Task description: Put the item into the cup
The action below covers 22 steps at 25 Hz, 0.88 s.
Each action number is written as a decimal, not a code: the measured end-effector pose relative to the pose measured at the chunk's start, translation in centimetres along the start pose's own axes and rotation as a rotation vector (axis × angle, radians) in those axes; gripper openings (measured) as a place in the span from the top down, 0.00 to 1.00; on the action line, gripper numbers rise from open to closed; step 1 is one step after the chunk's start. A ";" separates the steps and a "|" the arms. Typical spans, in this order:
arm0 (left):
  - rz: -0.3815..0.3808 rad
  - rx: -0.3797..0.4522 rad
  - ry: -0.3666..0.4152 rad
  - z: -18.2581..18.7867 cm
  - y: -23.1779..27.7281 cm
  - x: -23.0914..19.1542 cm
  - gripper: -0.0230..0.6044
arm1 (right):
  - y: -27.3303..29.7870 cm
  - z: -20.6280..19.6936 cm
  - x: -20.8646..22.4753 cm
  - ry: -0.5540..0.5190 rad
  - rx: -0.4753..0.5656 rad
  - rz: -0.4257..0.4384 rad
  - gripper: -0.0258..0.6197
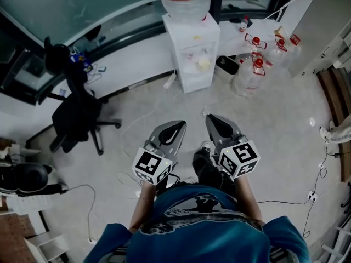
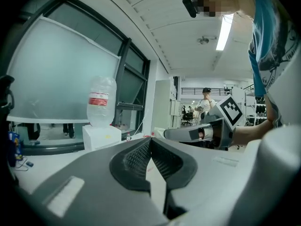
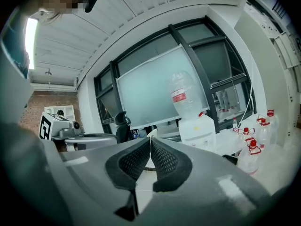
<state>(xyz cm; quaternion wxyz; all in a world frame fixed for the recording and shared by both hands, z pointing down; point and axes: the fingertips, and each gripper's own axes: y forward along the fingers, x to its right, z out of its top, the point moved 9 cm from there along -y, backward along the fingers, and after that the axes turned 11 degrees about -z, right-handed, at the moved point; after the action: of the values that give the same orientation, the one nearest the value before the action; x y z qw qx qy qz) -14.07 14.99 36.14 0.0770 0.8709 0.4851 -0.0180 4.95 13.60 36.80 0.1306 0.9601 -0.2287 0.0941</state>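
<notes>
A pale floor (image 1: 274, 147) holds a black office chair (image 1: 77, 116), a white water dispenser (image 1: 191, 51) and spare water bottles (image 1: 249, 78) below large frosted windows (image 1: 71, 10).

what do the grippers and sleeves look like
The left gripper and right gripper are grey tapered shells with black textured pads; each carries a white cube with black square markers. The person wears a teal short-sleeved shirt with a dark print.

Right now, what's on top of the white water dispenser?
A clear water bottle with a red label stands inverted on the water dispenser. Its neck is hidden inside the top.
</notes>
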 end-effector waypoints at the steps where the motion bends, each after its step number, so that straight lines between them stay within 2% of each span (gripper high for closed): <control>1: 0.002 0.003 0.003 0.7 1.0 -0.9 0.97 | 1.1 0.7 0.9 -0.001 0.001 0.004 0.95; 6: -0.001 -0.010 -0.021 1.9 5.5 -4.7 0.97 | 5.6 2.9 5.1 0.014 -0.014 0.007 0.95; 12: -0.010 -0.049 -0.028 2.0 9.1 -7.0 0.97 | 8.5 3.1 8.6 0.037 -0.062 0.002 0.95; 22: -0.016 -0.087 -0.021 2.5 10.9 -8.3 0.97 | 9.9 2.7 10.1 0.070 -0.086 0.000 0.95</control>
<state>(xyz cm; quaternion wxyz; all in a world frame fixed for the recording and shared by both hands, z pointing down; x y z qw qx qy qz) -9.08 2.01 35.85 0.1196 0.8626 0.4916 -0.0069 9.56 0.11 38.73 0.1795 0.9497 -0.2277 0.1180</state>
